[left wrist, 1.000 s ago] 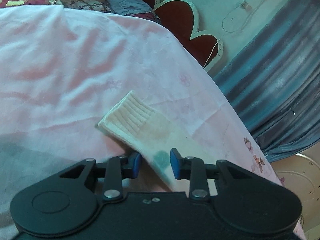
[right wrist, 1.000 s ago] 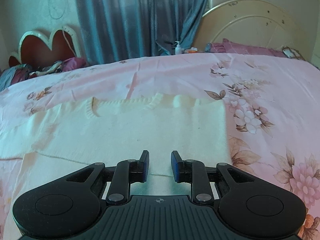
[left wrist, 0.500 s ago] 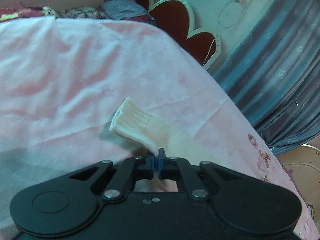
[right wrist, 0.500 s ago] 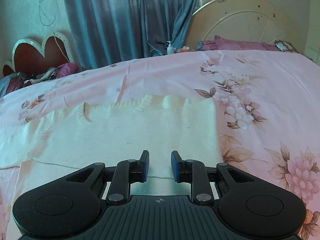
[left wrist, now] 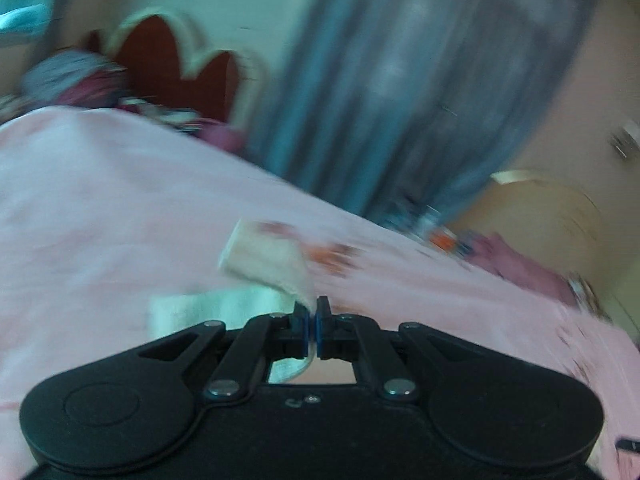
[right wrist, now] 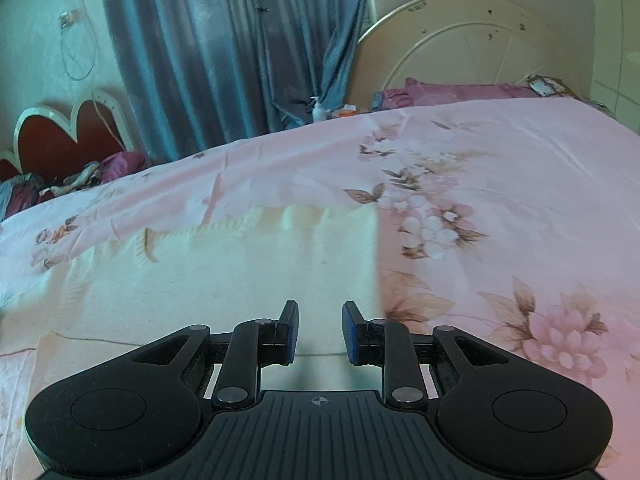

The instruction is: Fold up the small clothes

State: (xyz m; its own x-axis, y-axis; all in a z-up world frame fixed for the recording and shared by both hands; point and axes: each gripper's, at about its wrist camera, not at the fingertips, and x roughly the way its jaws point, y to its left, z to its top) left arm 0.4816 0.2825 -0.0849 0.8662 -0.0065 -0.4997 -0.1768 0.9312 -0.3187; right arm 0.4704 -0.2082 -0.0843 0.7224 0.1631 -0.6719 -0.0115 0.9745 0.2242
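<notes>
L gripper (left wrist: pixel 311 322) clamped on cream sleeve (left wrist: pixel 266 258), blurred; R gripper (right wrist: pixel 319 334) parted, over flat sweater body (right wrist: pixel 224 272)

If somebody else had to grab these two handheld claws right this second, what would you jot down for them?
Left gripper: shut on the sleeve of the cream sweater, cuff end lifted off the pink bedsheet; the view is blurred.
Right gripper: open, empty, poised over the sweater's lower body.
Sweater: spread flat on the bed, neckline away from the right gripper.
Done: sleeve gripped and raised.
Left: probably lay the sleeve across the body, fold the other side, then fold the body.
</notes>
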